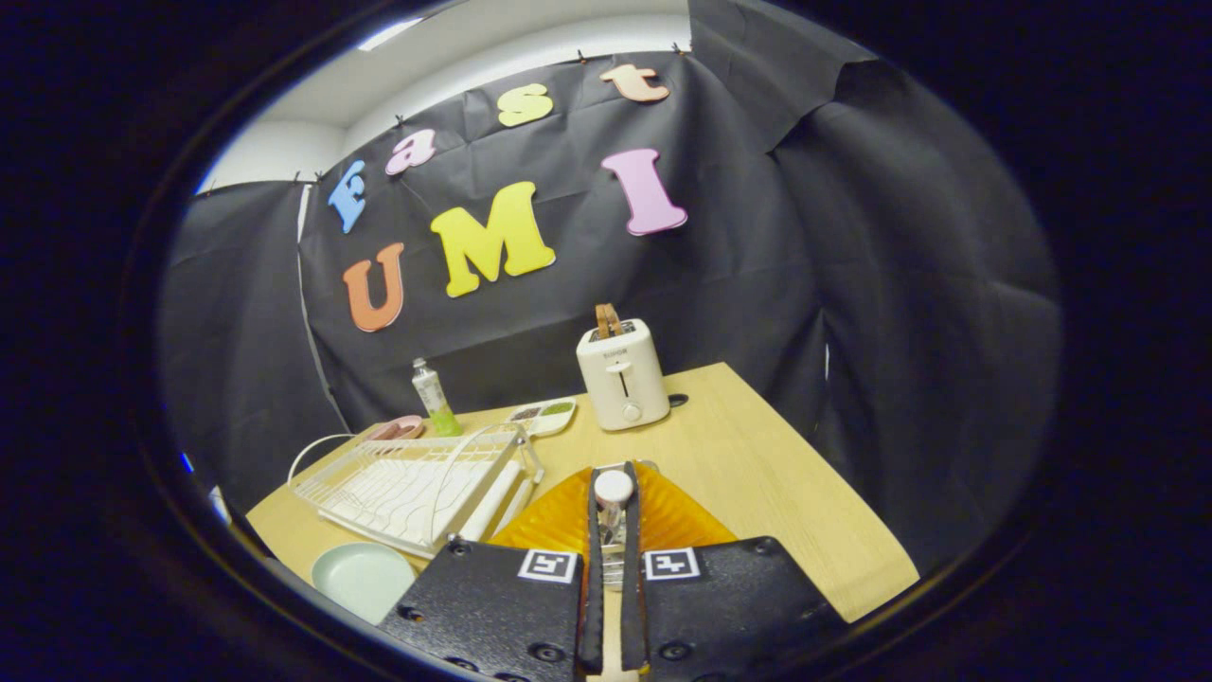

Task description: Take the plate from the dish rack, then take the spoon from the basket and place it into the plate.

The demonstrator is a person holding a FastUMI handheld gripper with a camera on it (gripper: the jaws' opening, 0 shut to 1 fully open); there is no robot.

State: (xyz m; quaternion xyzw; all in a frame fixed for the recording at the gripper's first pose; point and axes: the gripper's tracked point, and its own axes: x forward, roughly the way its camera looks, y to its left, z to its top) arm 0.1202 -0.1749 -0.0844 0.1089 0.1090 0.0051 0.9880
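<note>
The tongs pinch the spoon above the orange basket.

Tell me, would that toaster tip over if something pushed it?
Probably, if pushed high: the toaster stands tall and narrow on the table. Bread slices poking from the top could fall out. The gripper, shut on a spoon, is well short of it.

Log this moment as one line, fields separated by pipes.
phase: spoon lifted | gripper: fingers shut on spoon | basket: orange, below fingers | plate: on table beside dish rack | spoon not yet in plate
</note>
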